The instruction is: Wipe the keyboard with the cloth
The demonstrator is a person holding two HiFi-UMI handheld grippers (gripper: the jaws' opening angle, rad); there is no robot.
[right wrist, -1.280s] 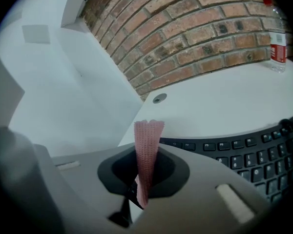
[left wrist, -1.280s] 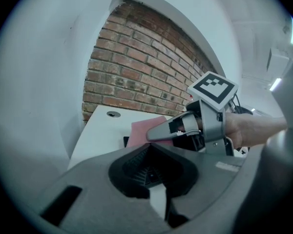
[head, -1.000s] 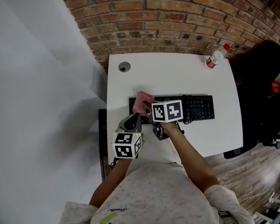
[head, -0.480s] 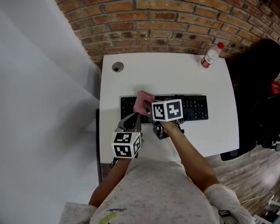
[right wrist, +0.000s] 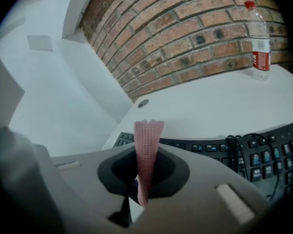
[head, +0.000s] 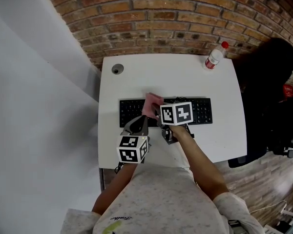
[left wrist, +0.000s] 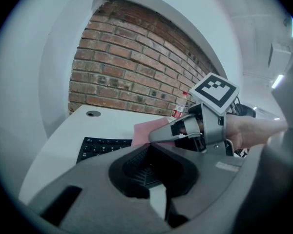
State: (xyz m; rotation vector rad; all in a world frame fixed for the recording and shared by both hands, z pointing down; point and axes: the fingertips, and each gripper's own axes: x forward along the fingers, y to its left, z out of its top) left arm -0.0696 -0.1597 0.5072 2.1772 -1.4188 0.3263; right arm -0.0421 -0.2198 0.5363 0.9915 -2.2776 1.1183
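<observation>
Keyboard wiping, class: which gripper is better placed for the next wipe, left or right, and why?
Right, probably. The right gripper is shut on the pink cloth, held over the keyboard. The left gripper is shut on nothing, so it would first need the cloth.

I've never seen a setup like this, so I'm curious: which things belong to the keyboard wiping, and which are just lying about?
In the job:
cloth, pinched in the right tool
keyboard

Lying about:
bottle at the far corner of the desk
cable hole
chair beside the desk
left tool, shut and empty
</observation>
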